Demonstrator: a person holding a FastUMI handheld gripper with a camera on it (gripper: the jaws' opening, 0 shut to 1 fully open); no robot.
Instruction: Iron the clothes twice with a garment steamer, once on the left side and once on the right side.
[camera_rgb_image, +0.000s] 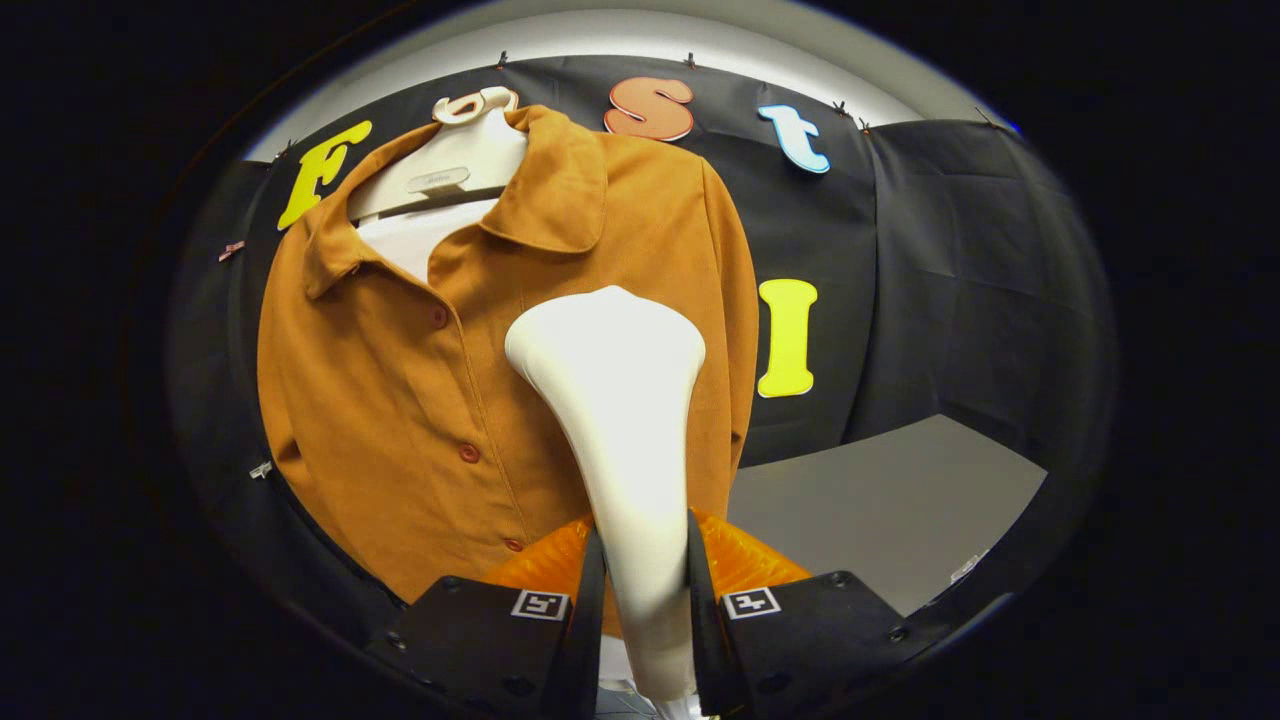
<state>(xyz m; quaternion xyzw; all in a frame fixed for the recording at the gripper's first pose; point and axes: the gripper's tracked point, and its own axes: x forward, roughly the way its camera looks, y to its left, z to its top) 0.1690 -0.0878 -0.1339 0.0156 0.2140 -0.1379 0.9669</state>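
Note:
A brown button-up shirt (400, 400) hangs on a white hanger (450, 165) against the black booth wall, collar open over a white form. My gripper (645, 580) is shut on the neck of a white garment steamer (620, 400), both fingers pressing its sides. The steamer's wide head rises beyond the fingertips and sits against the shirt's right half, beside the row of red buttons (468, 452). An orange part of the steamer (745, 565) shows behind the fingers.
A grey table top (880, 500) lies to the right, below the shirt's hem and against the black cloth wall (960, 280). The white ceiling strip runs above the cloth.

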